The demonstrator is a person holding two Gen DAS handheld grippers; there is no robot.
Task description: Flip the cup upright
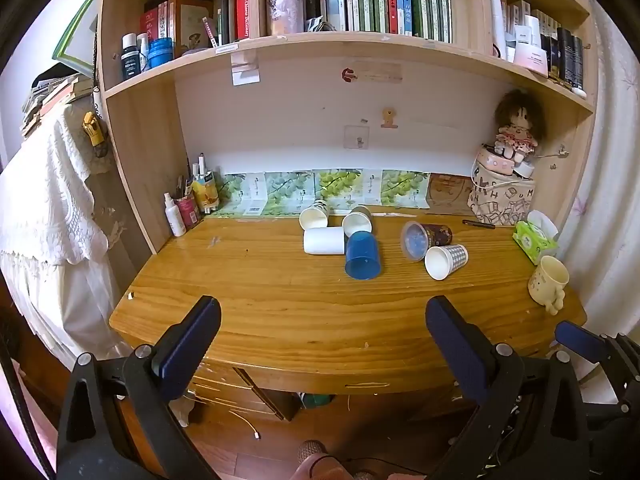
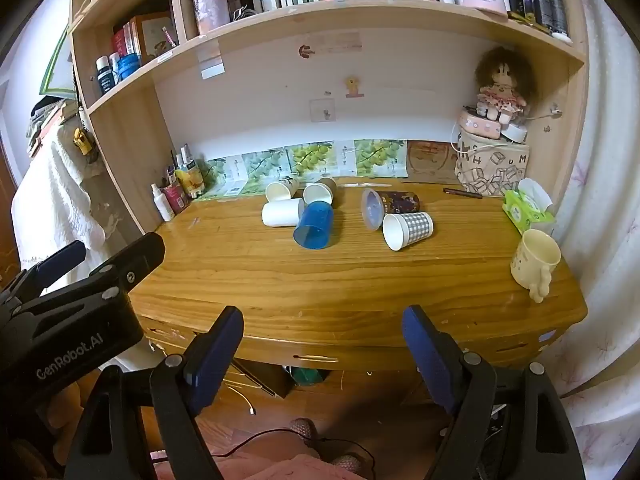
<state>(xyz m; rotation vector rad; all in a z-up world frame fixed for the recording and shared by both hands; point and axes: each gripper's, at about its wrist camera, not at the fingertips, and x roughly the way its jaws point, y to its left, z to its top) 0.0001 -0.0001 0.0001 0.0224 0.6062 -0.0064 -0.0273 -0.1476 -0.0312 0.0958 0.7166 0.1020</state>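
Note:
Several cups lie on their sides mid-desk: a blue plastic cup (image 1: 362, 255) (image 2: 315, 226), a white cup (image 1: 323, 240) (image 2: 282, 212), two paper cups behind them (image 1: 315, 214) (image 1: 357, 221), a dark patterned cup (image 1: 426, 238) (image 2: 390, 206) and a checked paper cup (image 1: 445, 261) (image 2: 407, 229). A cream mug (image 1: 548, 283) (image 2: 535, 262) stands upright at the right. My left gripper (image 1: 322, 316) and right gripper (image 2: 322, 322) are both open and empty, held before the desk's front edge, well short of the cups.
The wooden desk (image 1: 280, 320) sits under bookshelves. A pen holder and bottles (image 1: 188, 204) stand back left. A printed bag with a doll (image 1: 504, 196) and a green tissue pack (image 1: 535, 240) stand back right. A pen (image 1: 478, 223) lies near the bag.

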